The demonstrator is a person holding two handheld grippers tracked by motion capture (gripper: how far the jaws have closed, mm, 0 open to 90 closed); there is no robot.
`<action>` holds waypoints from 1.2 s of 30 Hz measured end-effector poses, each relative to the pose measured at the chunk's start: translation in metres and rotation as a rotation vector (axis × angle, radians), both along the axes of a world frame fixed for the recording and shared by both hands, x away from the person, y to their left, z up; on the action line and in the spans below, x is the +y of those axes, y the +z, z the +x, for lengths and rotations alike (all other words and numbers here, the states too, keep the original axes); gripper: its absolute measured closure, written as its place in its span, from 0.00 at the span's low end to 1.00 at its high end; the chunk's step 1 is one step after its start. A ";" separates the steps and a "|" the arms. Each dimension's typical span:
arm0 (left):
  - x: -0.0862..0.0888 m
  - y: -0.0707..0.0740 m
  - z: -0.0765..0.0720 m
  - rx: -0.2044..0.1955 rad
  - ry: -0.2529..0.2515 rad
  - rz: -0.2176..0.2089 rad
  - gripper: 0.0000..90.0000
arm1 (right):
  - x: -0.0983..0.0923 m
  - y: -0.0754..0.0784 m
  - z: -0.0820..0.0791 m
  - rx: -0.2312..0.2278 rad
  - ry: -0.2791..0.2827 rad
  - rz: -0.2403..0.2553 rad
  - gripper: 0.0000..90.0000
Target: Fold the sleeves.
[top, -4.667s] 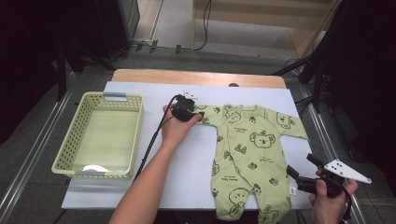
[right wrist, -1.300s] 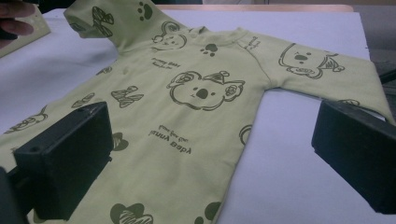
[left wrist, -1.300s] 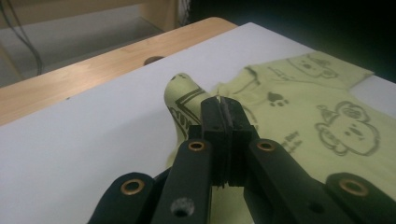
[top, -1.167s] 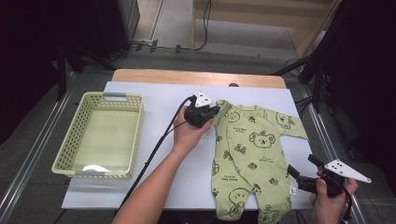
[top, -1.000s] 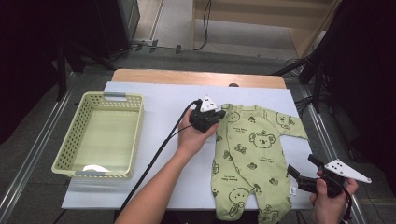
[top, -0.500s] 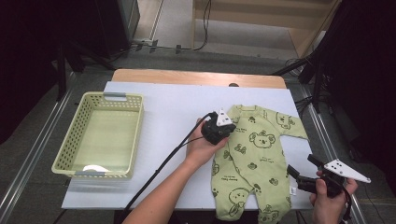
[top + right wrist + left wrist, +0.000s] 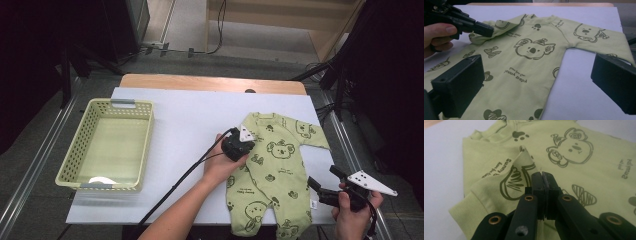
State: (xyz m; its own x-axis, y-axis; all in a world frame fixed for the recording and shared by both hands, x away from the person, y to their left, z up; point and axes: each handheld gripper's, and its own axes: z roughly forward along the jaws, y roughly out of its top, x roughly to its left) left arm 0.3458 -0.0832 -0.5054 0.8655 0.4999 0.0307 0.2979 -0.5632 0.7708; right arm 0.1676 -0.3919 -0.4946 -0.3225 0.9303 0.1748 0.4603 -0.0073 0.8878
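A light green baby romper [image 7: 280,170] with koala prints lies flat on the white sheet [image 7: 190,120], right of centre. My left gripper [image 7: 246,146] rests over the romper's chest. In the left gripper view its jaws are pressed together at the tip [image 7: 541,176], pinching a raised fold of the left sleeve [image 7: 499,177], which is doubled inward over the body. The right gripper view shows the same gripper [image 7: 484,28] holding that sleeve. My right gripper [image 7: 323,176] sits by the romper's lower right side, open with nothing between its fingers [image 7: 536,82].
A pale green plastic basket [image 7: 120,104] stands at the left of the sheet with something white in its near corner. The table's wooden far edge [image 7: 210,82] shows beyond the sheet. A black cable [image 7: 180,180] trails from the left gripper toward the front edge.
My left gripper has carried the left sleeve rightward and down, from the sheet beside the romper onto its chest, so the sleeve is folded inward. The right gripper has stayed put.
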 end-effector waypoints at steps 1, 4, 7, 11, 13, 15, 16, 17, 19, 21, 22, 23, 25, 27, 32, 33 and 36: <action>0.000 -0.001 0.000 -0.005 0.004 0.020 0.99 | 0.000 0.000 0.000 -0.001 -0.001 0.001 0.00; -0.001 -0.004 -0.001 0.000 0.008 0.040 0.99 | 0.000 0.000 0.000 -0.004 0.001 0.000 0.00; 0.000 -0.004 0.000 0.013 0.000 0.021 0.98 | 0.001 0.000 0.000 -0.002 0.003 0.001 0.00; 0.009 0.001 -0.002 -0.003 0.021 -0.022 0.76 | 0.000 0.000 0.000 -0.002 0.000 0.000 0.00; 0.018 0.008 -0.001 -0.017 0.046 -0.052 0.68 | -0.001 0.000 -0.001 -0.002 -0.002 0.002 0.00; 0.027 0.013 0.001 -0.026 0.073 -0.073 0.60 | -0.001 0.000 0.000 -0.004 -0.004 0.001 0.00; 0.034 0.016 0.004 -0.025 0.097 -0.092 0.58 | -0.002 0.000 0.000 -0.007 -0.001 -0.001 0.00; 0.040 0.017 0.006 -0.019 0.119 -0.102 0.56 | -0.001 0.000 0.000 -0.006 -0.003 0.002 0.00; 0.048 0.018 0.011 -0.001 0.152 -0.107 0.52 | -0.001 0.000 0.000 -0.005 0.001 0.000 0.00; 0.055 0.016 0.016 0.025 0.178 -0.112 0.49 | 0.000 0.001 0.000 -0.004 0.000 0.002 0.00; 0.056 0.014 0.018 0.044 0.187 -0.112 0.48 | 0.000 0.001 0.000 -0.004 0.000 0.001 0.00; 0.057 0.012 0.019 0.056 0.198 -0.103 0.46 | 0.000 0.001 0.000 -0.006 0.000 -0.001 0.00; 0.058 0.006 0.021 0.080 0.201 -0.088 0.44 | 0.000 0.000 0.000 -0.006 0.000 -0.001 0.00; 0.057 0.000 0.022 0.097 0.202 -0.071 0.44 | 0.000 0.000 0.000 -0.005 0.001 -0.001 0.00; 0.053 -0.004 0.020 0.129 0.165 -0.048 0.57 | 0.001 0.000 0.000 0.000 0.003 -0.002 0.00; 0.052 -0.004 0.020 0.137 0.156 -0.047 0.60 | 0.001 0.000 0.001 0.002 0.003 -0.002 0.00; 0.053 -0.005 0.018 0.144 0.130 -0.041 0.74 | 0.001 -0.001 0.001 0.004 0.004 -0.004 0.00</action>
